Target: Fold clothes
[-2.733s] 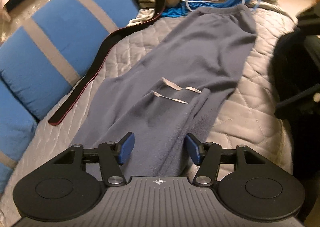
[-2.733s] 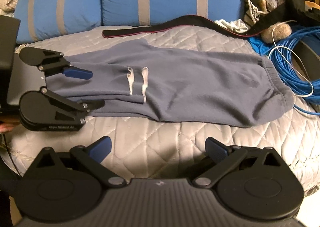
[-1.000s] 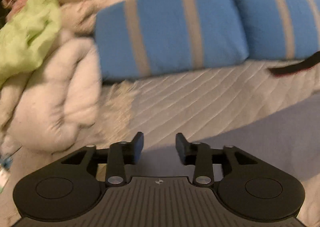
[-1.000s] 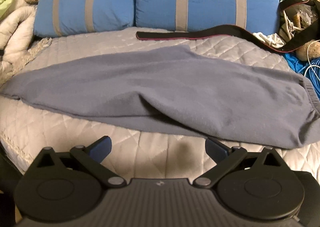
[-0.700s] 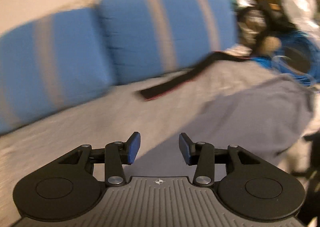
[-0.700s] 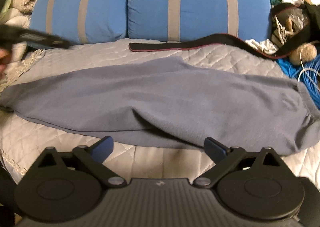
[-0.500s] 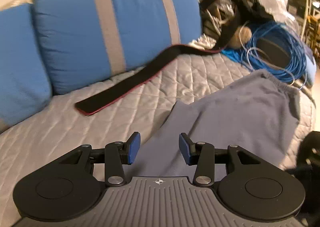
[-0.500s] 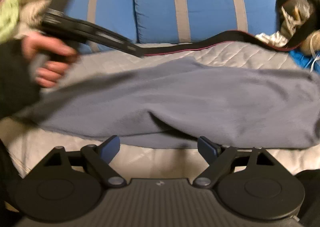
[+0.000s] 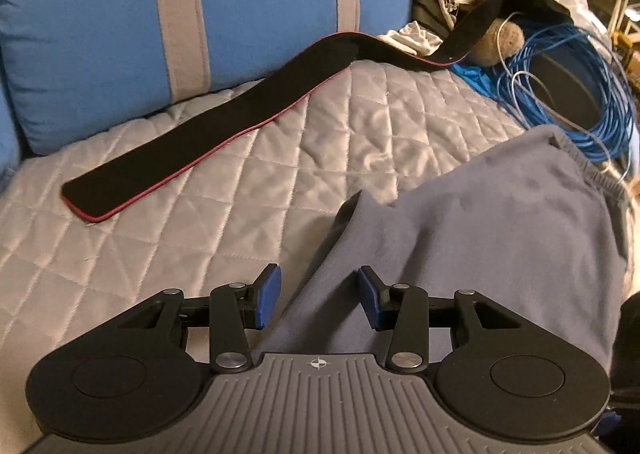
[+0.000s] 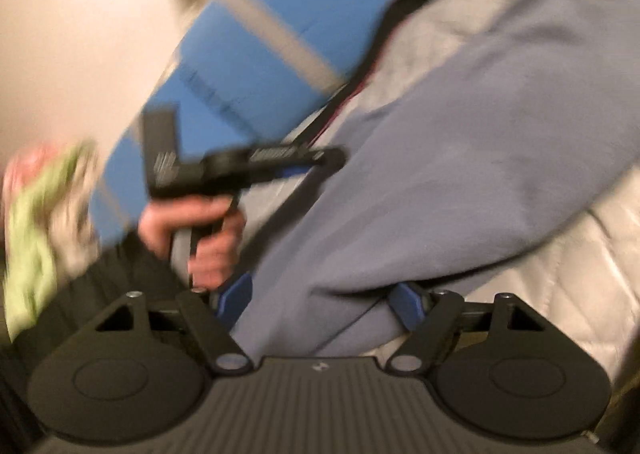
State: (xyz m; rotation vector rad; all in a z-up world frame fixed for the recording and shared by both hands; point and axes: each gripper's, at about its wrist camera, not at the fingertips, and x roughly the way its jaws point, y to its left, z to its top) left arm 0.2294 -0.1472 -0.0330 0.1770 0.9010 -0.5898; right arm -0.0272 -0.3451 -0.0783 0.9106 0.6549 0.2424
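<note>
Grey-blue sweatpants (image 9: 500, 238) are seen spread across the quilted bed (image 9: 240, 190), the elastic waistband lying toward the coil of blue cable (image 9: 580, 94). The left gripper (image 9: 318, 294) is held partly open above the garment's far edge; fabric lies below and between the blue pads, but no pressing is seen. In the right wrist view, heavily blurred, the near edge of the sweatpants (image 10: 460, 158) is bunched between the fingers of the right gripper (image 10: 320, 302), whose jaws have just been closing; pad contact cannot be told. A black strap (image 9: 224, 134) lies beside the blue pillow (image 9: 260, 6), apart from the garment.
</note>
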